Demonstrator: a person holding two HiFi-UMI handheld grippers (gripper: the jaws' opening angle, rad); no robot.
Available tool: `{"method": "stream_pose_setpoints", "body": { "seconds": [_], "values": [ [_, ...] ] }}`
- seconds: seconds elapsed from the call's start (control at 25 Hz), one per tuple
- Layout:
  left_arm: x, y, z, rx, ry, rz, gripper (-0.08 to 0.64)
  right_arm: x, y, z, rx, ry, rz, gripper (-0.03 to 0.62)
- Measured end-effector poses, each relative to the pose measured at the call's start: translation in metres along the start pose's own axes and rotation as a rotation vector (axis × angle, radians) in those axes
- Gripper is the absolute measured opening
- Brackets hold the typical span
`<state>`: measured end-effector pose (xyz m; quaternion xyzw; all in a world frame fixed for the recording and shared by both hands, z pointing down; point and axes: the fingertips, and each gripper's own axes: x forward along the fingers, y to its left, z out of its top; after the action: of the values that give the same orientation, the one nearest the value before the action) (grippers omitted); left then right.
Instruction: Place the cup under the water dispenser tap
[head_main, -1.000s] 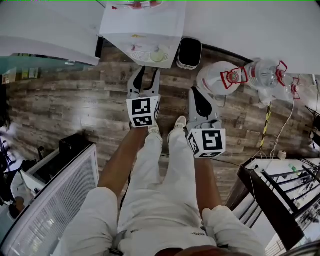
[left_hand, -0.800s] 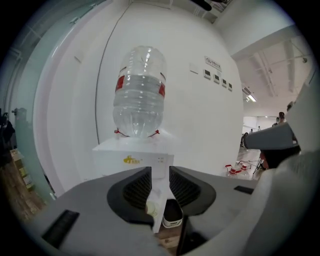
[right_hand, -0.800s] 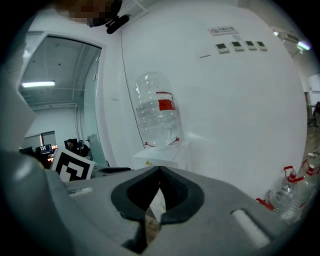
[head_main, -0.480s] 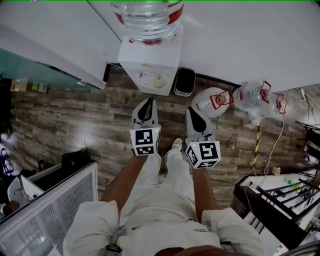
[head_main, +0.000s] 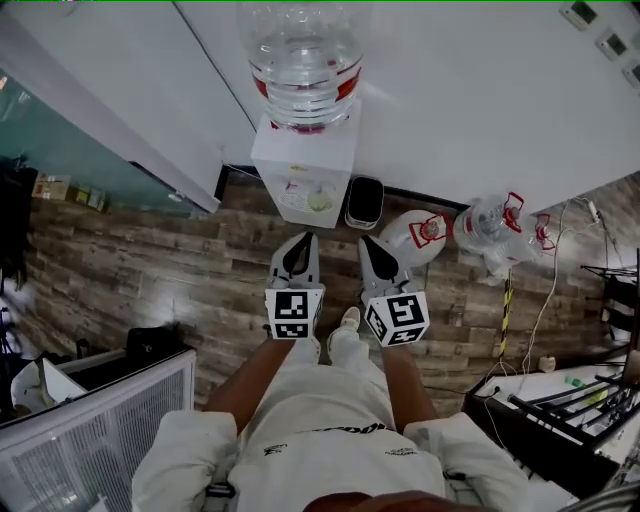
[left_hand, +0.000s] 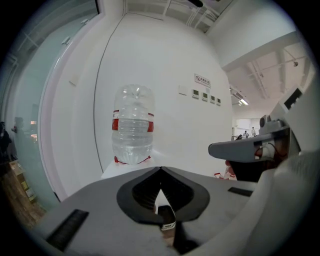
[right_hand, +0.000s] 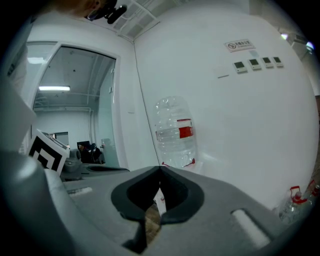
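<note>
A white water dispenser stands against the wall with a clear bottle on top. A pale green cup sits on its ledge below the taps, seen from above. My left gripper hovers short of the dispenser, shut and holding nothing. My right gripper is beside it, also shut and empty. In the left gripper view the jaws meet below the bottle. The right gripper view shows its jaws closed, with the bottle behind them. The cup is hidden in both gripper views.
A black bin stands right of the dispenser. Two empty water bottles lie on the wood floor further right. A white slatted unit is at lower left, a dark rack at lower right, and a glass partition on the left.
Both grippers have risen and sit a little nearer the dispenser. The left jaws, apart a second ago, have closed. The head view has tipped up, bringing the bottle into sight.
</note>
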<state>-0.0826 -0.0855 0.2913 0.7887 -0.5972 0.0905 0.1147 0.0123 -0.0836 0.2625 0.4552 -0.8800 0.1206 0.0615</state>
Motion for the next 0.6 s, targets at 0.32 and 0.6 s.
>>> {"method": "stream_pose_setpoints", "body": {
  "seconds": [0.32,0.6],
  "values": [
    [-0.037,-0.018,0.034,-0.008,-0.033,-0.029,-0.003,-0.020,0.026,0.026,-0.012,-0.023,0.038,-0.002],
    [-0.053,-0.034,0.054,-0.019,-0.077,-0.057,-0.003,-0.033,0.029,0.043,-0.028,-0.052,0.060,-0.002]
  ]
}}
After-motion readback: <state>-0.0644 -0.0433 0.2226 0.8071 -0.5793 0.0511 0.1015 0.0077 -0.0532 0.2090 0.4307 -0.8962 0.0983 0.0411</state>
